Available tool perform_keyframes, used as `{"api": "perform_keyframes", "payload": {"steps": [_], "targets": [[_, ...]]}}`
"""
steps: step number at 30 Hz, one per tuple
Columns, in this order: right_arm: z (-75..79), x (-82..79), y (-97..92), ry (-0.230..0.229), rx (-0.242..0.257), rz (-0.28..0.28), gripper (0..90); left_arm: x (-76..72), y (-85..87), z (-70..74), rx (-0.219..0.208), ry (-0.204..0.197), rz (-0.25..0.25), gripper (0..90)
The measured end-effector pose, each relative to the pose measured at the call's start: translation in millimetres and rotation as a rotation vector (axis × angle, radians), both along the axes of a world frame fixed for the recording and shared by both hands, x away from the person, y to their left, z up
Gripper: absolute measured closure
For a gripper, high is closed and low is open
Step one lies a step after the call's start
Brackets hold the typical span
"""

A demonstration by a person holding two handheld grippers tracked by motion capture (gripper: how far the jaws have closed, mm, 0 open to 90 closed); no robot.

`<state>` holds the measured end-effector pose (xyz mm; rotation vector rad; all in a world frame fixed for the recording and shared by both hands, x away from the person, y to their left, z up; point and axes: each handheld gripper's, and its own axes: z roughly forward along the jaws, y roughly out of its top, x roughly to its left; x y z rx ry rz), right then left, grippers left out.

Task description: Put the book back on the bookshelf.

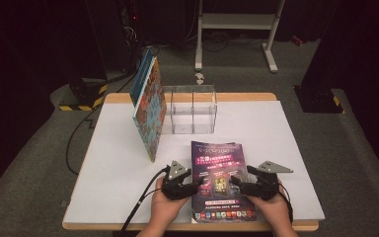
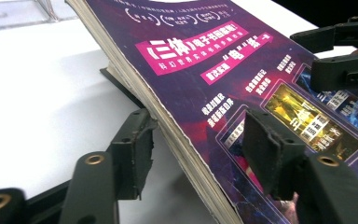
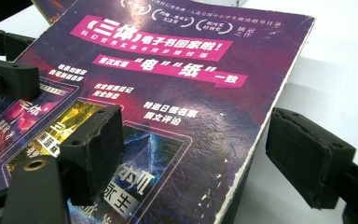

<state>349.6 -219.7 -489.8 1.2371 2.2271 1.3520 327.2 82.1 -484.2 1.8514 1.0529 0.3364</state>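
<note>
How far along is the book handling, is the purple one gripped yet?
Looks done: one colourful book already stands beside the clear organizer. In hand: the purple book lies on the table, its left edge lifted between the left gripper jaws and its right edge between the right gripper jaws, whose pads are not pressing. Left: clamp it, lift it, and probably stand it by the organizer.

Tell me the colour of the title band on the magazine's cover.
Bright pink band on the purple magazine; right gripper view.

Open white tabletop (image 1: pixel 113 168) left and right of the purple-covered magazine (image 1: pixel 219 173); behind it, a clear acrylic box (image 1: pixel 191 109) and a leaning colourful book (image 1: pixel 150 111) block passage.
</note>
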Motion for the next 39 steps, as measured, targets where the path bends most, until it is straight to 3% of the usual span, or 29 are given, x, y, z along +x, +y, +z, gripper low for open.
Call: {"api": "perform_keyframes", "payload": {"steps": [5,13,20,26,32,36,39], "targets": [[-0.5,1.5,0.1,0.008,0.005,0.001,17.7,-2.5,-0.7,-0.4,0.014,-0.037,0.005,53.2],[-4.4,10.7,-1.2,0.079,0.054,0.01,14.8,-3.5,-0.8,-0.7,0.009,-0.046,-0.005,59.1],[-2.4,11.8,-0.4,0.098,0.051,0.019,18.4,-4.2,1.0,1.7,-0.007,-0.058,-0.006,67.5],[1.9,9.7,-5.5,0.094,0.043,0.014,30.2,-4.7,1.1,3.2,-0.014,-0.064,-0.005,73.2],[8.6,3.2,-6.1,0.047,0.011,0.01,42.6,-5.0,1.2,4.9,-0.031,-0.063,0.0,77.3],[11.7,0.3,-6.9,0.034,0.017,0.011,53.1,-5.0,2.3,5.8,-0.035,-0.063,0.009,78.7],[15.3,-2.3,-5.6,0.021,0.035,0.042,62.4,-5.5,3.8,7.0,-0.036,-0.067,0.016,79.9]]}}
